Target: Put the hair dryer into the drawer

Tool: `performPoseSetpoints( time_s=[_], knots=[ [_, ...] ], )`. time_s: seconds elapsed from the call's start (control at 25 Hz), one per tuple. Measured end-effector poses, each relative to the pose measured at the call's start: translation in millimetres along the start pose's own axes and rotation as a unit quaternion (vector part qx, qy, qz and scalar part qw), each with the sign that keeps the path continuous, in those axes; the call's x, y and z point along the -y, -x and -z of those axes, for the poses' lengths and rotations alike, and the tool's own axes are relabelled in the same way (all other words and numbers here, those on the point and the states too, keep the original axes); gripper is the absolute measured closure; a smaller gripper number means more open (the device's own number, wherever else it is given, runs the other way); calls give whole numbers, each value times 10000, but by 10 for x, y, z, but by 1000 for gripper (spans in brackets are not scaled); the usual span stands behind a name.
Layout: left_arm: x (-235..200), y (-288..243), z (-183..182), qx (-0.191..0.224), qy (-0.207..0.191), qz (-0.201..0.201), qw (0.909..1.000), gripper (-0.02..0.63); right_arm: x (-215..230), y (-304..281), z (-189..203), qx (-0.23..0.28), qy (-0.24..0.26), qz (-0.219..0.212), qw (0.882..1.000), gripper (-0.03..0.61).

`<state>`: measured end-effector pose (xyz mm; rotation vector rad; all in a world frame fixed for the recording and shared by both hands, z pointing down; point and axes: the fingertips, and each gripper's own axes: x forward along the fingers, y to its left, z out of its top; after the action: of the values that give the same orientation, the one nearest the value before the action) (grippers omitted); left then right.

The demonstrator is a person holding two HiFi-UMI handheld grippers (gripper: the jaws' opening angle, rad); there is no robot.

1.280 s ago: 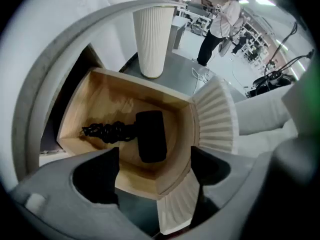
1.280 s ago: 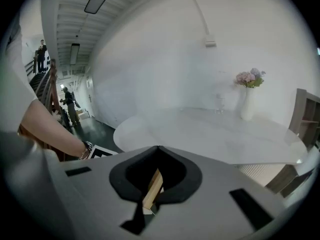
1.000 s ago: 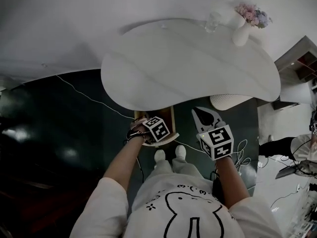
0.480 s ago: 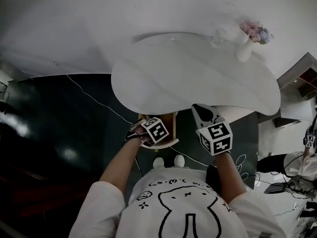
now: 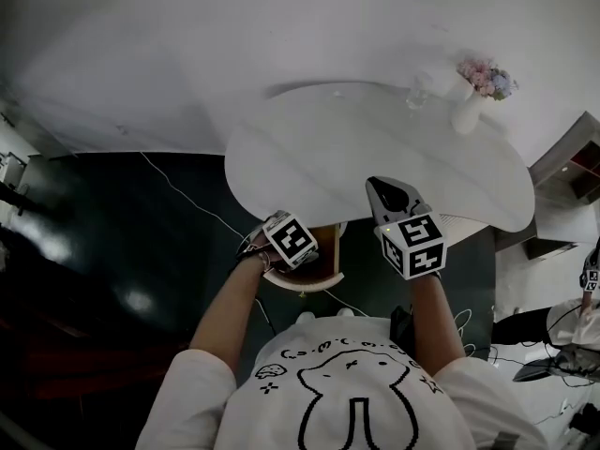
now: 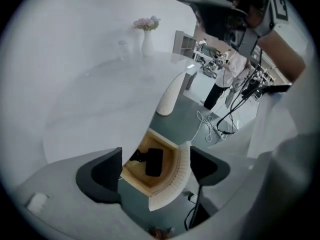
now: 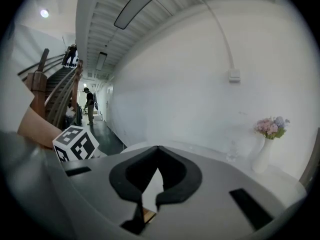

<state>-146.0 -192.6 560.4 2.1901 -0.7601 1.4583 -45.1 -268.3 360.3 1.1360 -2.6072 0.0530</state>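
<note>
Since a second ago the view has swung: the white oval table sits higher and further right, and the person's white shoes are nearly hidden beneath the white printed shirt. The right hand-held gripper has risen, so its tip now overlaps the table's near edge instead of lying below it. Its jaws are pressed together with nothing between them.

The table carries a white vase of pink and blue flowers and a clear glass at its far side. It stands on a ribbed white pedestal over a dark glossy floor, where a thin white cable trails along by a white wall.

The black hair dryer lies inside the open wooden drawer with a curved white ribbed front under the table's edge. The left hand-held gripper hangs above the drawer with jaws spread wide. The dryer shows in the gap between them, untouched.
</note>
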Motion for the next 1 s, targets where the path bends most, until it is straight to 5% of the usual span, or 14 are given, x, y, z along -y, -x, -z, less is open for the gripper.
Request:
performPoseSetpoints(
  time_s=[0.2, 0.52, 0.8, 1.0],
  knots=[
    [-164, 353, -343, 919, 459, -273, 9943, 193, 113, 34, -325, 264, 269, 99, 9992, 583],
    [-417, 962, -668, 2240, 994, -623, 9675, 195, 184, 99, -586, 592, 249, 225, 9977, 583],
    [-608, 1609, -888, 3460, 1138, -1170, 9239, 196, 181, 210, -742, 820, 92, 362, 9959, 583],
    [-512, 2048, -1114, 4276, 600, -1383, 8913, 201, 186, 289, -821, 931, 244, 467, 9943, 583]
  ],
)
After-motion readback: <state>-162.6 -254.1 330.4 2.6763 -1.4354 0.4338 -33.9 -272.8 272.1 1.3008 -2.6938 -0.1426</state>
